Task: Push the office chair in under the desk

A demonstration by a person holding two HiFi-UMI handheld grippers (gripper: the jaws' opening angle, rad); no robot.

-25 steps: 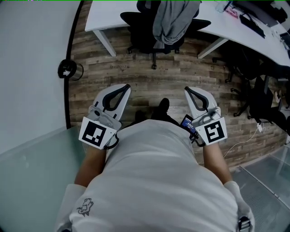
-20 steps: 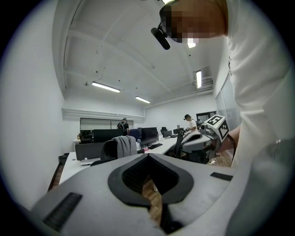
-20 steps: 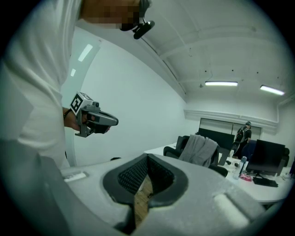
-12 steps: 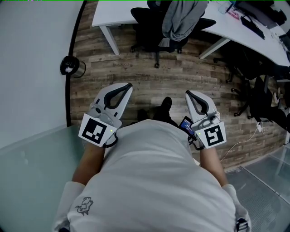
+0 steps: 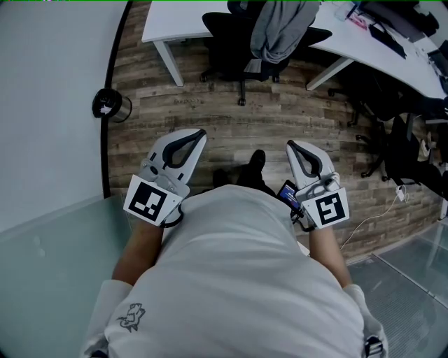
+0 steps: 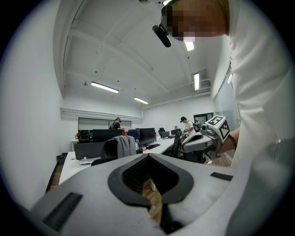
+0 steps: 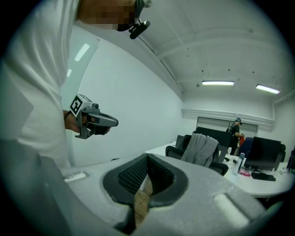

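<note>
Left gripper (image 5: 201, 133) and right gripper (image 5: 290, 145) were both clamped fully closed with nothing in them, held side by side. Well ahead across the wood floor (image 5: 210, 105), the black office chair (image 5: 227, 49), with a grey garment (image 5: 280, 28) draped over it, stood against the white desk (image 5: 175, 21).

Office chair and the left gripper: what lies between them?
Only bare wooden floor, as the head view shows; the office chair stands apart from the shut left gripper.

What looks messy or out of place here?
A grey garment is slung over the black office chair, which isn't tucked fully under the white desk. A white cable trails loose across the floor.
</note>
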